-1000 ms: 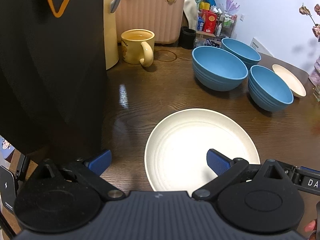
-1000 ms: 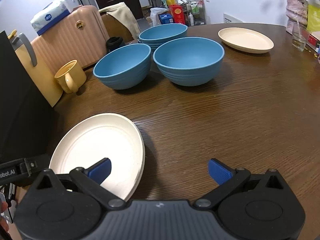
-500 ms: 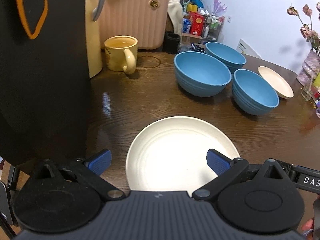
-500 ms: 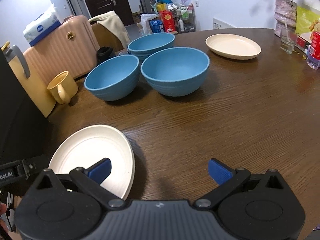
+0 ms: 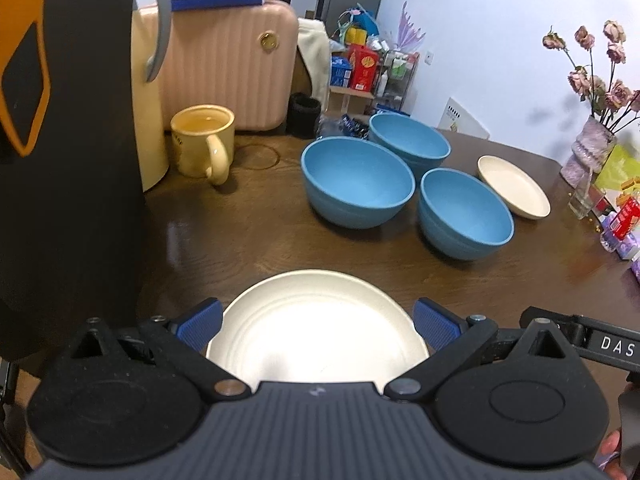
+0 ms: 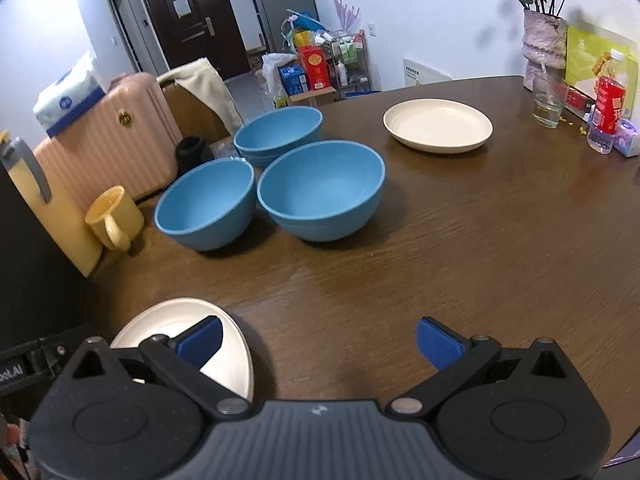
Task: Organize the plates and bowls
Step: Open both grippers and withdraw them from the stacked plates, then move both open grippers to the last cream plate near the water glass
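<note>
A cream plate (image 5: 316, 328) lies on the brown table near its front edge; it also shows in the right wrist view (image 6: 224, 344). My left gripper (image 5: 318, 326) is open and empty above this plate. My right gripper (image 6: 318, 342) is open and empty over bare table, just right of the plate. Three blue bowls stand further back: a left one (image 5: 356, 184), a far one (image 5: 408, 144) and a right one (image 5: 464, 212). A second cream plate (image 5: 514, 186) lies at the far right; in the right wrist view (image 6: 438, 124) it lies beyond the bowls.
A yellow mug (image 5: 204, 144) and a cream jug (image 5: 150, 100) stand at the back left beside a large black object (image 5: 68, 160). A pink suitcase (image 5: 224, 68) stands behind the table. A vase (image 6: 546, 48), a glass (image 6: 548, 100) and a red bottle (image 6: 608, 108) stand at the far right.
Both grippers have pulled back and risen away from the table; the near plate now sits lower and smaller in both views. Both grippers stay open.
</note>
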`<state>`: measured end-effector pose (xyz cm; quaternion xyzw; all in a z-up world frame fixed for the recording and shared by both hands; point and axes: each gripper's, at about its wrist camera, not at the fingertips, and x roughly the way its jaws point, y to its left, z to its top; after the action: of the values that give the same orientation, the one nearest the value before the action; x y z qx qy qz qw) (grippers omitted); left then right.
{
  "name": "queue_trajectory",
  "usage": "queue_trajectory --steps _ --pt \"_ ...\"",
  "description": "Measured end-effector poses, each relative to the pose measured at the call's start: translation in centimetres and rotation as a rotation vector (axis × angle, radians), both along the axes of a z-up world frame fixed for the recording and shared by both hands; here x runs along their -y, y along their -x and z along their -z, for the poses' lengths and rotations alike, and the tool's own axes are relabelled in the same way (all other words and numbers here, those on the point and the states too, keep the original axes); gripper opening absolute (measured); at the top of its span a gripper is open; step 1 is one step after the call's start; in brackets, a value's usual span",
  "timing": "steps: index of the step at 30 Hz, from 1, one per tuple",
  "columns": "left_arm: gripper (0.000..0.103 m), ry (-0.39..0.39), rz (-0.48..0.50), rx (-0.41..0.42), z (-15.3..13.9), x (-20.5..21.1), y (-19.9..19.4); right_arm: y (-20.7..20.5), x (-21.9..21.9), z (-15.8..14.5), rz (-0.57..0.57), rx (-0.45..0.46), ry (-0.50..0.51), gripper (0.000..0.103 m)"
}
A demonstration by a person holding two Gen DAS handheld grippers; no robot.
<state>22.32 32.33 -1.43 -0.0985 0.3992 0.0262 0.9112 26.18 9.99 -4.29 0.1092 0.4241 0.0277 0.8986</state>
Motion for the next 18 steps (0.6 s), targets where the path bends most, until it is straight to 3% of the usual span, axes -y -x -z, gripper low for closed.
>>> queue_trajectory --steps 10,18 --pt "0.103 0.006 0.031 0.043 -2.1 3.2 -1.6 -1.3 1.4 -1.9 -0.006 0.037 -0.002 0.103" --pt "0.103 0.008 0.036 0.042 -3.2 7.4 -4.0 -3.1 5.3 -2.2 0.013 0.036 0.009 0.103"
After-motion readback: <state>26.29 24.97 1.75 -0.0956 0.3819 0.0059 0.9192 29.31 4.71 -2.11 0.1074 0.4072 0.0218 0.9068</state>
